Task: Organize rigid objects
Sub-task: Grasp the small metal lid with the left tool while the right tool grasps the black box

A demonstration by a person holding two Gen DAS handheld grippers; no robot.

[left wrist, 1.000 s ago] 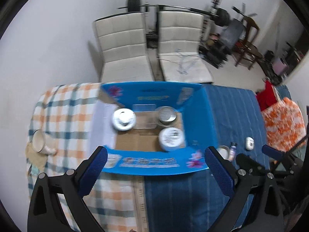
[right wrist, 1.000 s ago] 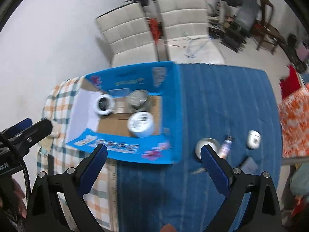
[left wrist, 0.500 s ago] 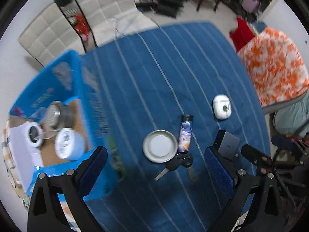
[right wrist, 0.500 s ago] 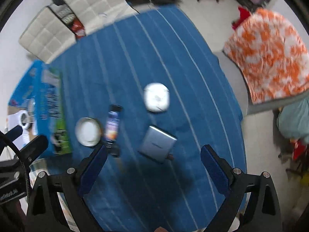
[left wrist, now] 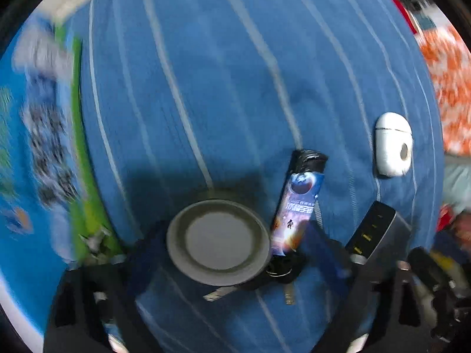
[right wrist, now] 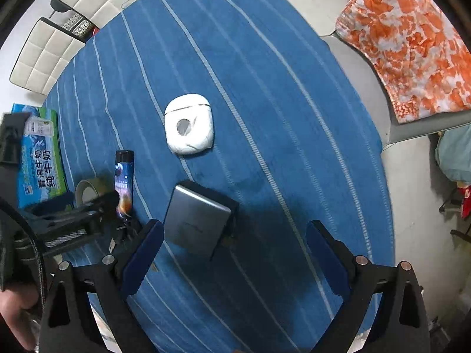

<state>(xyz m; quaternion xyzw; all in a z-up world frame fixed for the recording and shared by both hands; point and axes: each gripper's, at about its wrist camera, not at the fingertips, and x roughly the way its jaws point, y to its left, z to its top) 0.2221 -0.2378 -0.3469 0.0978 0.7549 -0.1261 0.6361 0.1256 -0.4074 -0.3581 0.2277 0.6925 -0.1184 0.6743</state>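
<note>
Both grippers hang over a cluster of loose items on the blue striped counter [right wrist: 265, 88], apparently choosing what to pick up.

The right gripper [right wrist: 232, 253] has its jaws wide apart and empty, with the grey box [right wrist: 197, 220] lying just beyond and partly between them, nearer the left pad. That lineup suggests the box is its target. Faint lettering on the box top is too small to read.

The left gripper [left wrist: 223, 264] is blurred, but its jaws look spread either side of the round tin lid [left wrist: 219, 238], holding nothing. From the right camera it sits low over the lid, so a grab there seems likely.

Touching the lid's right edge lies the tube [left wrist: 300, 203], printed with a space scene and Chinese characters too blurred to read. Keys [left wrist: 279, 270] sit at its near end, partly under the lid. The white case [right wrist: 188, 123] lies further off, well apart from both grippers.

At far left stands the carton [right wrist: 38, 161], probably where the items go; its side reads 青海牛奶 and 纯牛奶.
</note>
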